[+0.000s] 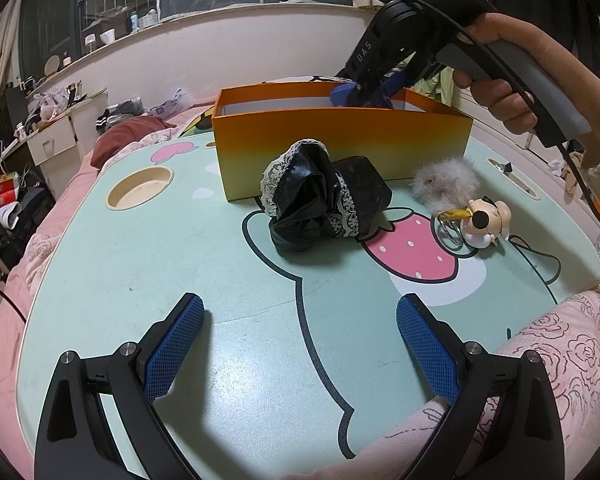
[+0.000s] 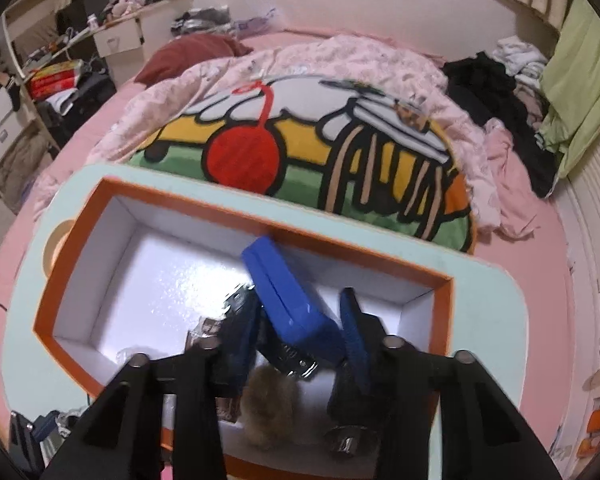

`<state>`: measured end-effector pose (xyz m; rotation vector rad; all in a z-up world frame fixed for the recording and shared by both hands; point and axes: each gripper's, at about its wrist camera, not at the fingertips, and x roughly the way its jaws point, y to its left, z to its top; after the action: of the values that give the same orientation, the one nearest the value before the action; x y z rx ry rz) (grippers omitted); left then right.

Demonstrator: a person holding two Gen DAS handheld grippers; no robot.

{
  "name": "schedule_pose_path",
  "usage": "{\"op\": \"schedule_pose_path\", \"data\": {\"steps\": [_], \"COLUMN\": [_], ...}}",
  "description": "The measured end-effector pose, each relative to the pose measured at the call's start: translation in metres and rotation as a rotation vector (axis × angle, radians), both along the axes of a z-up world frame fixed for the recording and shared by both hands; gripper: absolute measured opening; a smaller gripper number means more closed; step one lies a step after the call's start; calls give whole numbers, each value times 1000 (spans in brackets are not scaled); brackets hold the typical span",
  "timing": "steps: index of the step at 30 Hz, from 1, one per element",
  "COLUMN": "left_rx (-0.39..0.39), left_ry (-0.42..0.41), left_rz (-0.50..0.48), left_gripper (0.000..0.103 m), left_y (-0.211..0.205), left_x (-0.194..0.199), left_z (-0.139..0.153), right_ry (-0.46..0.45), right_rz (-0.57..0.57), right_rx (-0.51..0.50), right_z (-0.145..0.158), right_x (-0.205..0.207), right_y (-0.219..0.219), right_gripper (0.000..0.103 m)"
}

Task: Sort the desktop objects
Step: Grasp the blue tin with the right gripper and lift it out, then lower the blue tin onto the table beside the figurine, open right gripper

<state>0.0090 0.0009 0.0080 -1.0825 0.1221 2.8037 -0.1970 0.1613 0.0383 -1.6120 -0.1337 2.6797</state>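
Orange box (image 2: 236,205) holds blue stapler (image 2: 296,300), gripped by right hand-held gripper (image 2: 300,320); left hand-held gripper (image 1: 296,344) wide.

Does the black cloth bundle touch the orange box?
Cannot tell. In the left wrist view the black cloth bundle overlaps the orange box front wall, hiding any gap; the right wrist view does not show it.

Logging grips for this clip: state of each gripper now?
Left gripper: open, empty.
Right gripper: around the blue stapler over the box; grip cannot be told.
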Motion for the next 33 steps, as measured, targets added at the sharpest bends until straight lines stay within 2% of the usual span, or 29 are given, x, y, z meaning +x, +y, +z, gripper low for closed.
{"op": "schedule_pose_path", "data": {"steps": [2,4,7,12,14,18,22,25,26,28,30,32,33], "left_rx": [0,0,1,0,0,1,1,1,0,0,1,2,2], "left_ry": [0,0,1,1,0,0,0,0,0,0,0,1,1], "left_rz": [0,0,-1,-1,-2,-2,-2,-3,-3,-3,-4,-5,-5], "left_gripper": [97,97,97,97,97,97,97,97,97,97,97,97,97], "left_y": [0,0,0,0,0,0,0,0,0,0,0,0,0], "left_x": [0,0,0,0,0,0,0,0,0,0,0,0,0], "left_z": [0,0,0,0,0,0,0,0,0,0,0,0,0], "right_ry": [6,35,133,341,368,362,307,237,229,184,174,206,225], "right_rz": [-22,-46,-85,-113,-110,-125,-162,-204,-210,-208,-190,-192,-195], "right_rx": [-6,-59,-139,-283,-336,-432,-496,-504,-557,-613,-602,-556,-522], "right_z": [-2,1,14,50,55,46,14,-19,-30,-43,-49,-47,-42], "right_x": [0,3,22,95,124,183,225,228,223,212,201,202,204], "right_y": [4,12,24,41,49,66,80,85,88,86,73,64,60], "right_gripper": [21,21,21,21,21,21,21,21,21,21,21,29,45]}}
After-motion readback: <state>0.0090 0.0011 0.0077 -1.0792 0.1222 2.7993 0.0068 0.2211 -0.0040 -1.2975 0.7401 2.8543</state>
